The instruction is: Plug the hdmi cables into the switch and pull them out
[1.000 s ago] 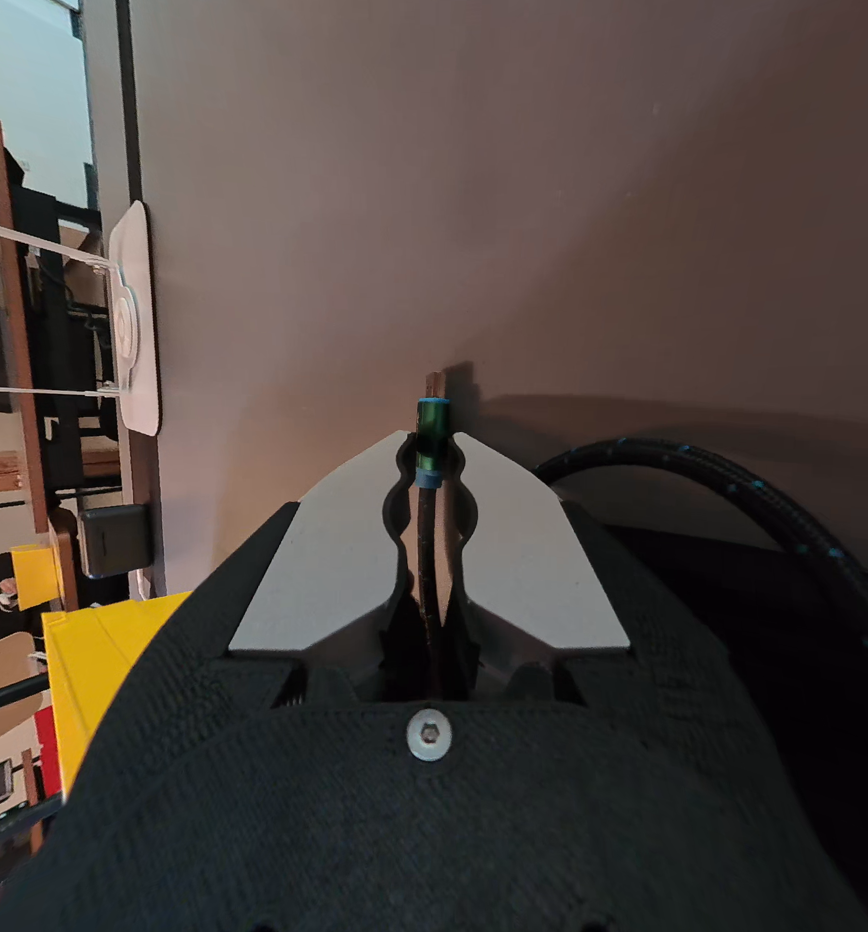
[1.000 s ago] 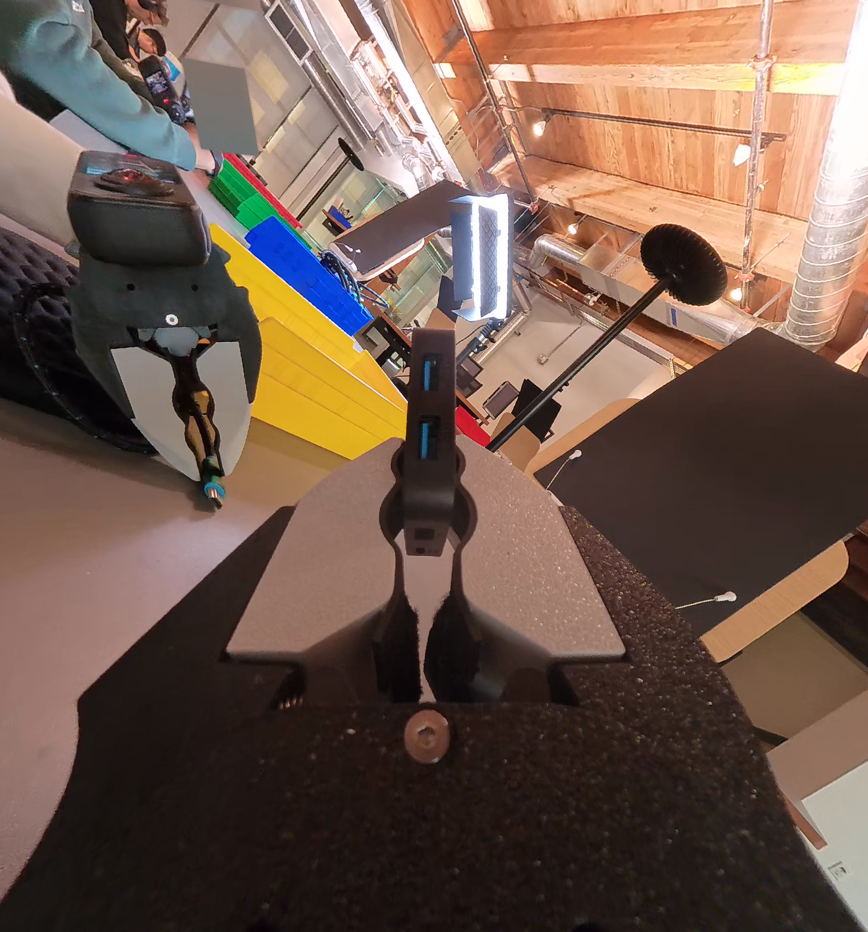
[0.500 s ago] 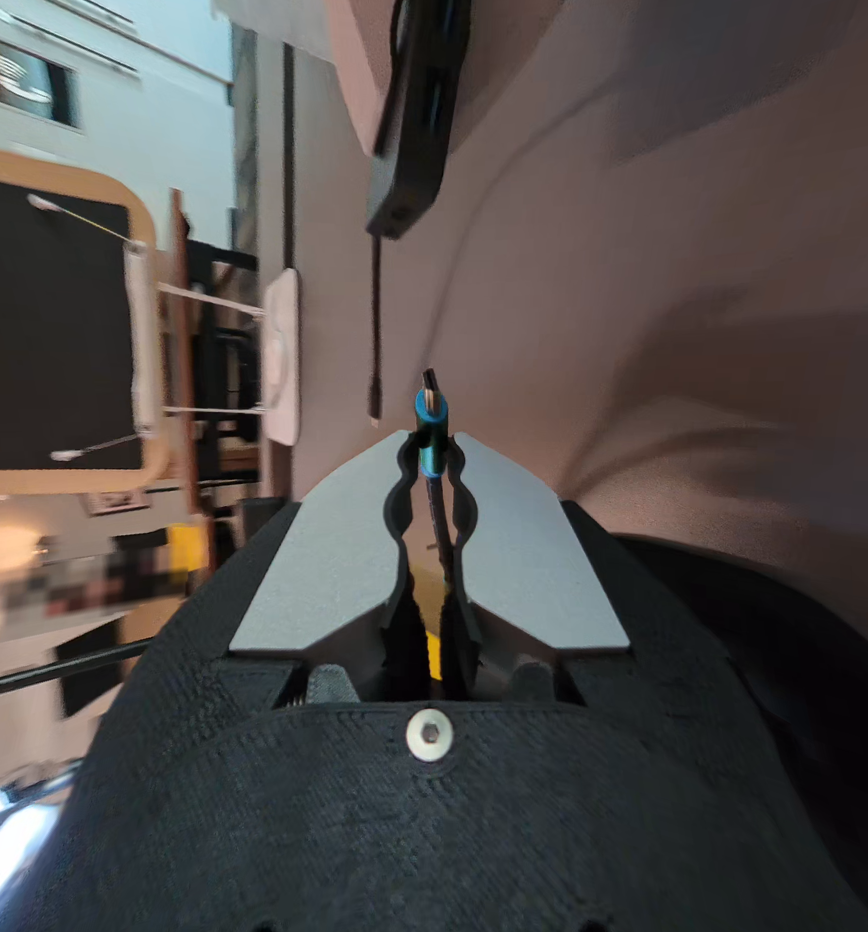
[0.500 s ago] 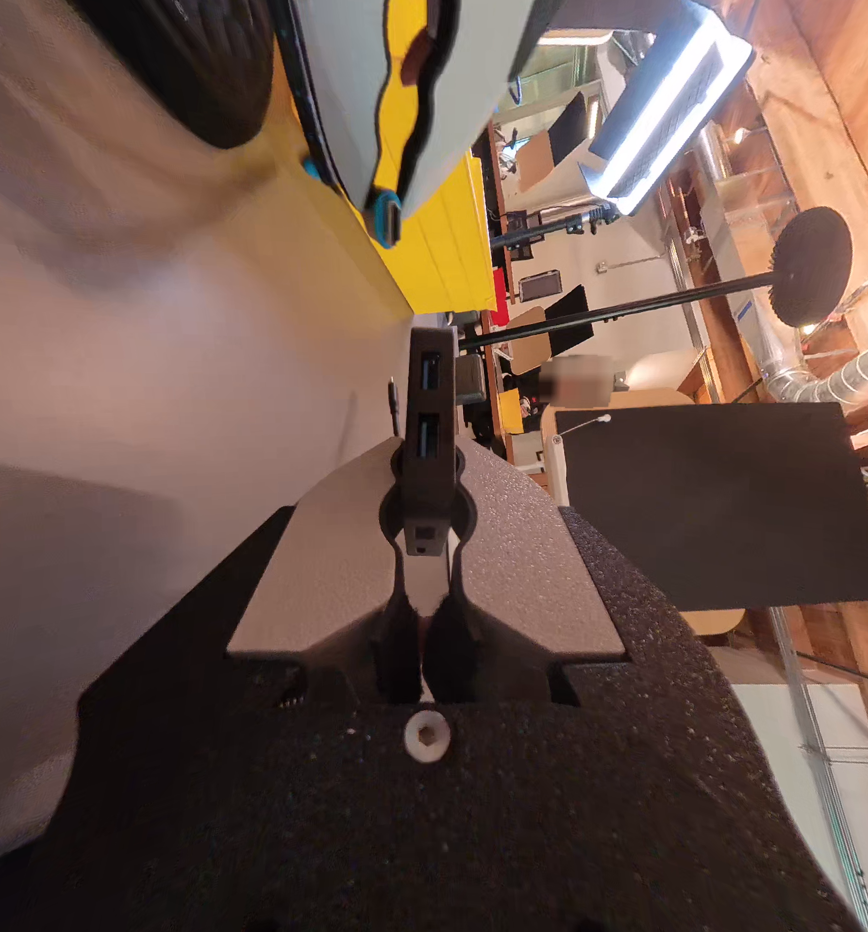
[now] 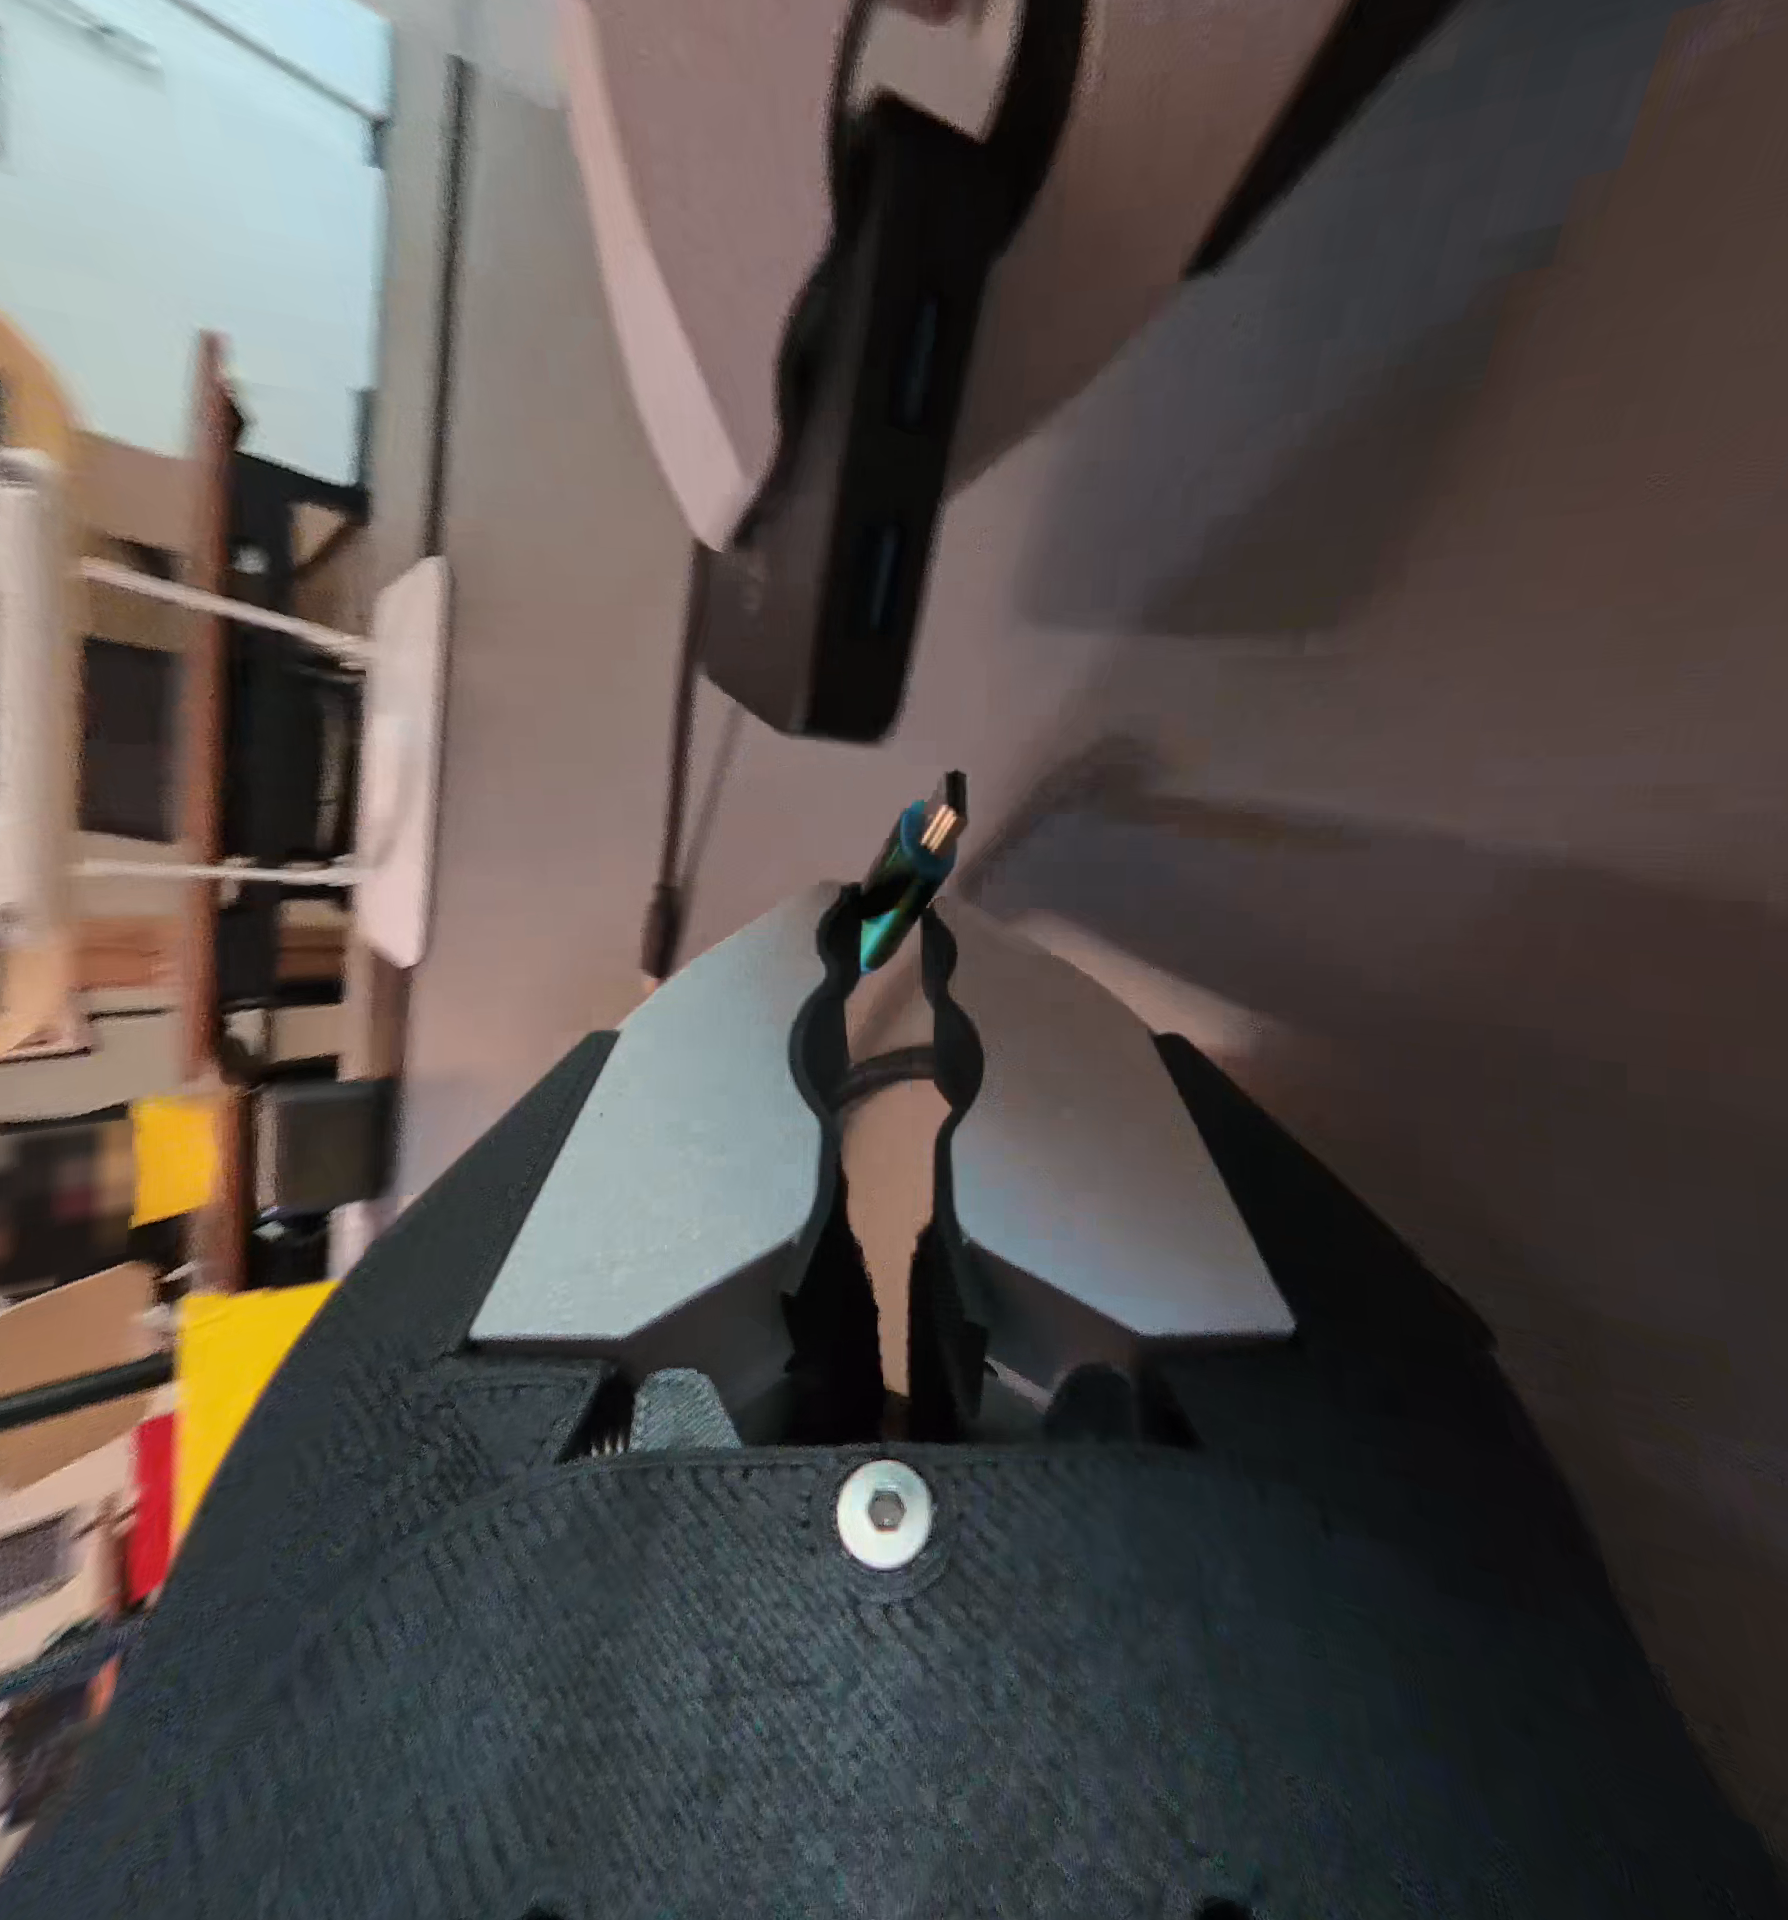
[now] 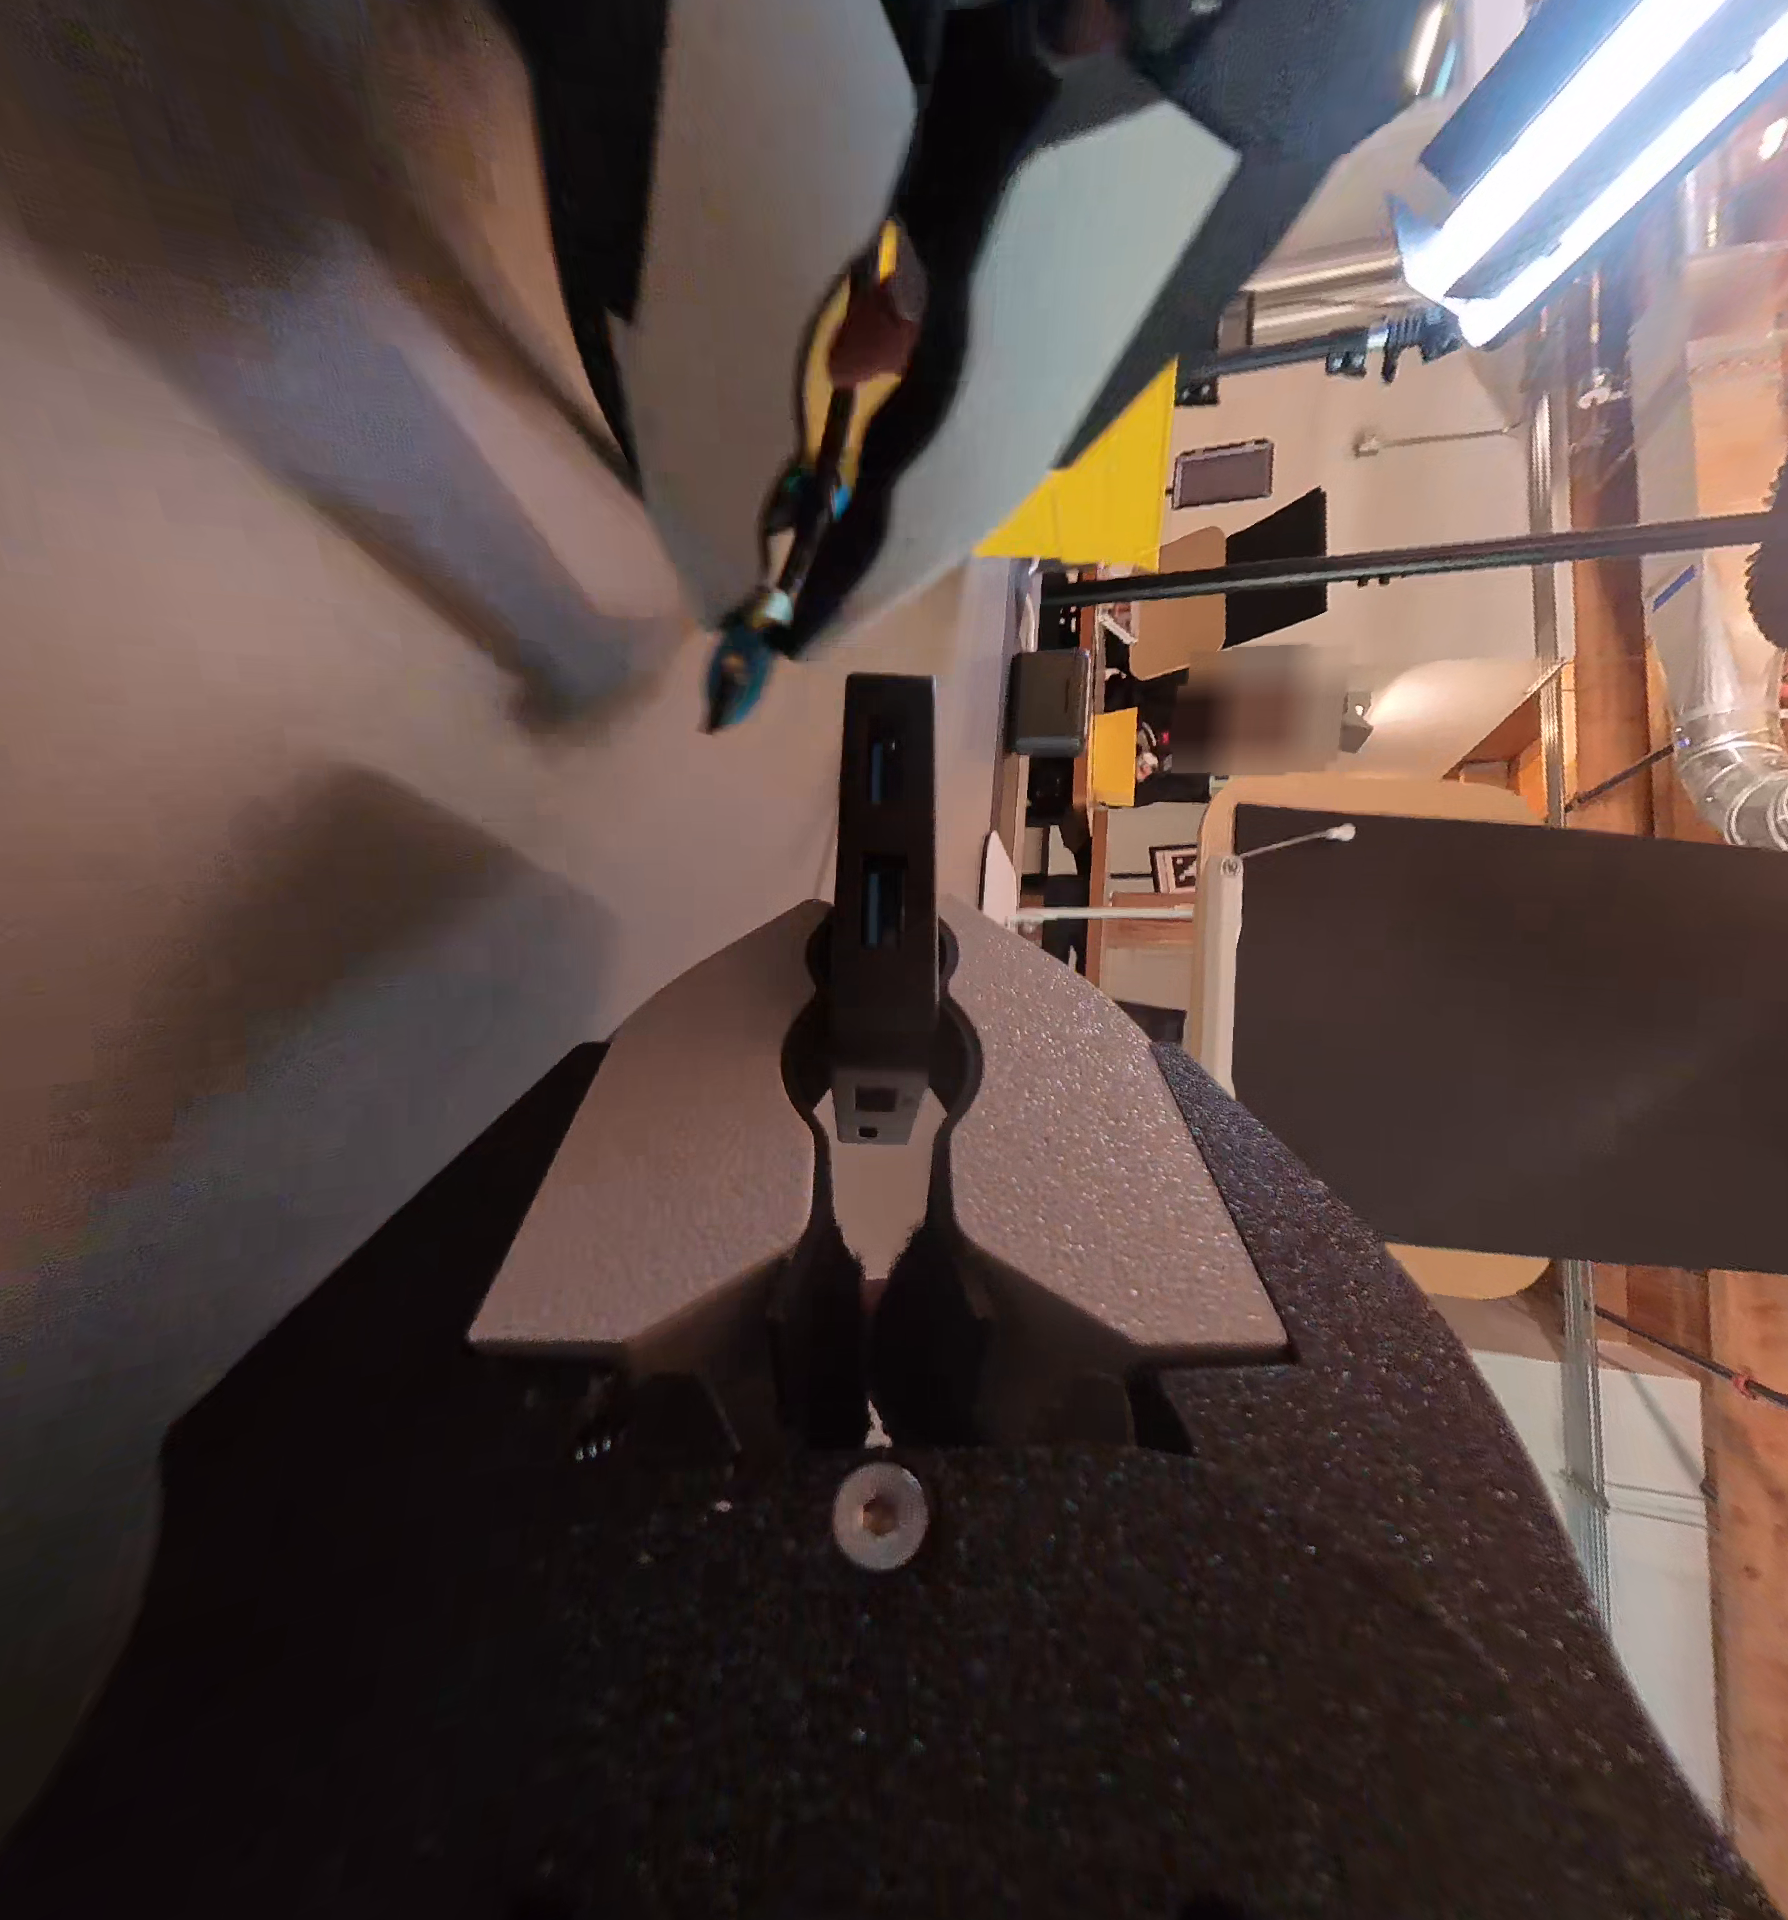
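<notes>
Grey tabletop | left fingers clamp tilted cable plug | right fingers clamp switch

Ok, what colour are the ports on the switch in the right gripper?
Blue, set in the black switch; the right wrist view shows them best.

the table is a plain grey-brown top, seen turned on its side and blurred. it fills the left wrist view from 12 to 5 o'clock and the right wrist view from 7 to 11 o'clock. soft shadows cross it. a flat white rounded pad lies at its far edge, at 9 o'clock in the left wrist view.
</notes>
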A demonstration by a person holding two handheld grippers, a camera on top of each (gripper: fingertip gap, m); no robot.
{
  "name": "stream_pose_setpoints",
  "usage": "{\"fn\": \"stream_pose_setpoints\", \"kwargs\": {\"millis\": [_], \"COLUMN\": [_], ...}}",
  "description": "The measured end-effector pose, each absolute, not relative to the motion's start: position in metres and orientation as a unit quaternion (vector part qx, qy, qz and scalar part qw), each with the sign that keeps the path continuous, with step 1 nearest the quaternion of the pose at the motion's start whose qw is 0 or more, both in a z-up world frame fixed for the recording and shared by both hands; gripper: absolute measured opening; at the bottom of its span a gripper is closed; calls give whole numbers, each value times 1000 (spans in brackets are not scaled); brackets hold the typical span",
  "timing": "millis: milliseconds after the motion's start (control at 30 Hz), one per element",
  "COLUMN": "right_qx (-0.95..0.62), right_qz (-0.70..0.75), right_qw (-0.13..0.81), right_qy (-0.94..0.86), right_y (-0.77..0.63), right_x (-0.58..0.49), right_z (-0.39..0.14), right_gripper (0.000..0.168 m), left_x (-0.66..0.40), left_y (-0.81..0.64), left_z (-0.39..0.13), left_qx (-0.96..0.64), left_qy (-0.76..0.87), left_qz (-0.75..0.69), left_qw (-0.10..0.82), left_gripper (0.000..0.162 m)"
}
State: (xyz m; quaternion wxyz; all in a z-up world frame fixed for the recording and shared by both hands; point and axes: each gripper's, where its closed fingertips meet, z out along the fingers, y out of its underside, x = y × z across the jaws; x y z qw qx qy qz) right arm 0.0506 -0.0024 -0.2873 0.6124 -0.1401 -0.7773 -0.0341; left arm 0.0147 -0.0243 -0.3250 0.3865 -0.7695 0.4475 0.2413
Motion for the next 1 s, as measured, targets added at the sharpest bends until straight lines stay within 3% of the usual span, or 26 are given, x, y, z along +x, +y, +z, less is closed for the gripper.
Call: {"fn": "stream_pose_setpoints", "kwargs": {"millis": [167,267,433,533,733,867,1000], "right_qx": [-160,-162,-170,-169,-172,-171,-171], "right_qz": [-29,-23,-1,2,10,17,16], "right_qw": [613,615,623,626,633,637,636], "right_qy": [-773,-772,-763,-761,-754,-751,-753], "right_y": [13,17,18,17,19,18,17], "right_x": [60,63,64,63,65,65,65], "right_z": [-284,-283,-278,-276,-272,-270,-271], "right_gripper": [14,14,14,14,14,14,14], "left_x": [18,9,-5,-8,-25,-18,-16], "left_y": [-25,-29,-39,-29,-7,-12,-11], "left_z": [-337,-328,-298,-292,-334,-344,-345], "left_qx": [-779,-767,-763,-756,-767,-786,-782], "left_qy": [481,506,522,529,559,552,556], "left_qz": [178,187,120,68,65,12,14], "left_qw": [361,349,363,379,308,279,279], "left_gripper": [15,41,51,49,36,11,8]}}
